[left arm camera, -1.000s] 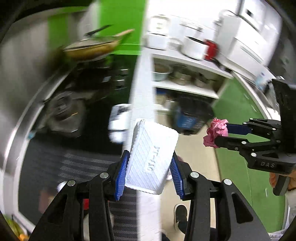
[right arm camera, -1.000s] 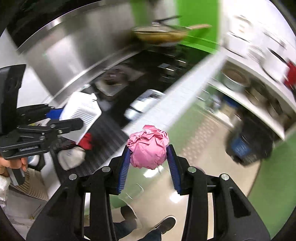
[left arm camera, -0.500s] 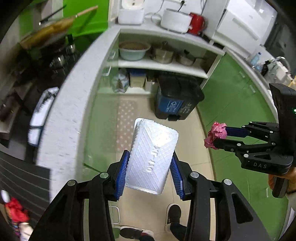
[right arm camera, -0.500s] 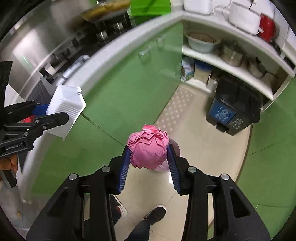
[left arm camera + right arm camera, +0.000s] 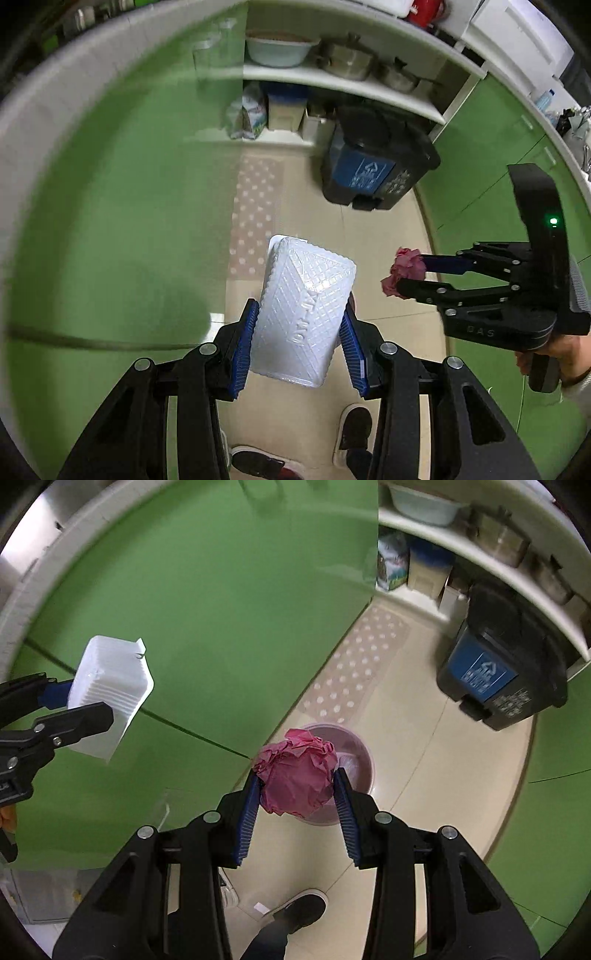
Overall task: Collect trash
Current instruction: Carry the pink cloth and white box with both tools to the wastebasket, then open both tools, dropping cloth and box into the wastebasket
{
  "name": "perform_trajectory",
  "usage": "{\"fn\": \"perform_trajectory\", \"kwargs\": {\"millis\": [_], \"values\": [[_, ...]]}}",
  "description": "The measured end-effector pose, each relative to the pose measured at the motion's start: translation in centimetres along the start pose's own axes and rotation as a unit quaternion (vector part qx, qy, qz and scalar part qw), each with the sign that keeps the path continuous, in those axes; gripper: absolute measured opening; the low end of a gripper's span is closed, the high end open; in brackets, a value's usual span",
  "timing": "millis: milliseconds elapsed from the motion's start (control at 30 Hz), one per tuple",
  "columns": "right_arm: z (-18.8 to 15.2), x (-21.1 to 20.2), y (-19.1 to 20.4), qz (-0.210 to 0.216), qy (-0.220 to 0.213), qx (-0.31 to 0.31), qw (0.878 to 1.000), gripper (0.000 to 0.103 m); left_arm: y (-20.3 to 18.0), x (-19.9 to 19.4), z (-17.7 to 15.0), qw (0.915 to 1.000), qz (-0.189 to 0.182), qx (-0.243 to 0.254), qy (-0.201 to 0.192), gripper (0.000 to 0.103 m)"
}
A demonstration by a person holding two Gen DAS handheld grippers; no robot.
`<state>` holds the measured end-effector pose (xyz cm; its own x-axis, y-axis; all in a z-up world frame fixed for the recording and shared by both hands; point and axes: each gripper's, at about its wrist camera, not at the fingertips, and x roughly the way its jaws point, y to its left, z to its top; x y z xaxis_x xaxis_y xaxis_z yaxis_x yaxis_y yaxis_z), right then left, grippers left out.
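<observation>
Left gripper (image 5: 299, 332) fingers pinching white tray (image 5: 304, 310) above floor; right gripper (image 5: 297, 795) fingers pinching pink paper ball (image 5: 297, 775) directly over pink bin (image 5: 354, 764); black bin (image 5: 506, 672) well apart.

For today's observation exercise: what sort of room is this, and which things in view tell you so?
Most likely a home kitchen. Metal pots and a basin sit on open shelves, green cabinets run under a pale counter, and a dark bin stands on the tiled floor.
</observation>
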<state>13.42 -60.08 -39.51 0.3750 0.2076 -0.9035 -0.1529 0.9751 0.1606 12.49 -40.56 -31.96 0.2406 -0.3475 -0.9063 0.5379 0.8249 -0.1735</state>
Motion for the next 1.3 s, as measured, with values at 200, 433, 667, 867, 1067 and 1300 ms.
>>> {"fn": "perform_trajectory", "kwargs": {"millis": [200, 433, 667, 867, 1067, 1300], "values": [[-0.6, 6.4, -1.3, 0.007, 0.023, 0.011, 1.0, 0.04, 1.0, 5.2, -0.5, 0.9997, -0.011, -0.001, 0.022, 0.042], [-0.6, 10.0, -2.4, 0.002, 0.027, 0.016, 0.999, 0.076, 1.8, 8.0, -0.4, 0.9995, -0.013, 0.005, 0.027, 0.042], [-1.0, 9.9, -4.3, -0.021, 0.028, 0.034, 0.999, 0.098, 1.1, 10.0, -0.2, 0.999, -0.018, 0.015, 0.039, 0.042], [-1.9, 7.8, -6.4, -0.056, 0.027, 0.069, 0.996, 0.099, -0.4, 11.6, 0.2, 0.9979, -0.028, 0.028, 0.051, 0.043], [-3.1, 6.0, -8.1, -0.058, 0.02, 0.081, 0.995, 0.099, -1.6, 13.2, 0.8, 0.9967, -0.04, 0.03, 0.063, 0.043], [-4.0, 4.5, -10.0, -0.06, 0.008, 0.098, 0.993, 0.099, -2.7, 14.3, 1.3, 0.9976, -0.039, 0.031, 0.047, 0.097]]}}
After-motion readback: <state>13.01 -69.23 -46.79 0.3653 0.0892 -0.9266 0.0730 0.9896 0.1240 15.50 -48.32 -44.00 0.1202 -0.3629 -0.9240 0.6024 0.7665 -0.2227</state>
